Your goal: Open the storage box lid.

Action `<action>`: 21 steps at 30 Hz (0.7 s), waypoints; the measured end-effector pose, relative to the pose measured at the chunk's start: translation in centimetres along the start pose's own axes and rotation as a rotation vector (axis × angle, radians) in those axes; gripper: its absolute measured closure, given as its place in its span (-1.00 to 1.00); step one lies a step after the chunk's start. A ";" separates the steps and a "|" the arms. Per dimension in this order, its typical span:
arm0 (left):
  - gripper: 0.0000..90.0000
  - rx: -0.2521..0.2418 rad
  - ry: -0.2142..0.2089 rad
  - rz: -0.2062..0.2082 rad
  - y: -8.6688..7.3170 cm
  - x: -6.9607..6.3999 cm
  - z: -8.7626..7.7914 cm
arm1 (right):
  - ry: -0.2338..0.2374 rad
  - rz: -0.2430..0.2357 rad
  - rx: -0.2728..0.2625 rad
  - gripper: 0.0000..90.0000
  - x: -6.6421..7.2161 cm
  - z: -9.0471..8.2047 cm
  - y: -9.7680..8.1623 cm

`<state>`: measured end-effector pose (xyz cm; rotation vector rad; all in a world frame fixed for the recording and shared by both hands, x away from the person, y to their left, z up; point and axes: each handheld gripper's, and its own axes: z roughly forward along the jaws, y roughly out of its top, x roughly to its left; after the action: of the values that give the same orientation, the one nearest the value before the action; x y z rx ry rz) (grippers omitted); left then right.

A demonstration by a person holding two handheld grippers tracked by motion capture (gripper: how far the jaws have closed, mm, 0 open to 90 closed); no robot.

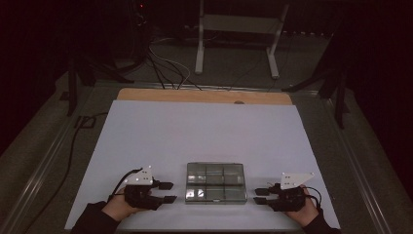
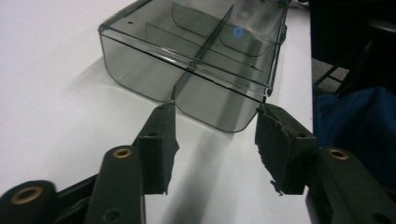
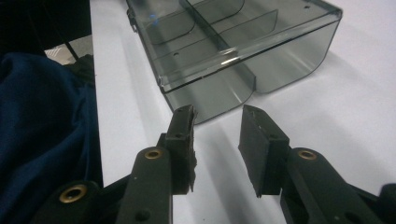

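A smoky clear plastic organizer box, lid shut and divided into several compartments, lies near the front edge of the white table top. My left gripper rests on the table just left of the box, pointing at it. In the left gripper view its jaws stand apart with nothing between them, their tips just short of the box's end wall. My right gripper lies to the right of the box. Its jaws stand narrowly apart and empty, close to the box's corner.
A wooden strip runs along the table's far edge. Beyond it on the dark floor stand a white metal frame and loose cables. Blue cloth hangs beside the table's front edge.
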<state>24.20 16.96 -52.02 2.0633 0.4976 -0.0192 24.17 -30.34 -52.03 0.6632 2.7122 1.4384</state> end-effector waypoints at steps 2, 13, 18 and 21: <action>0.20 -0.005 -0.009 0.013 0.0 -0.1 0.2 | 0.003 0.003 0.007 0.48 0.0 0.1 0.0; 0.62 0.120 0.002 0.025 -0.3 -0.6 2.1 | 0.053 -0.012 0.032 0.80 0.2 0.8 -0.1; 0.88 0.136 -0.001 0.026 -0.4 -0.5 2.3 | 0.073 -0.011 0.043 0.92 0.3 1.0 0.0; 1.00 0.138 -0.008 0.032 -0.2 -0.6 2.4 | 0.084 -0.005 0.048 0.99 0.3 1.1 0.1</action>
<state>24.05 14.88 -53.36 2.2052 0.4695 -0.0444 24.12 -29.33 -52.55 0.6109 2.8173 1.4363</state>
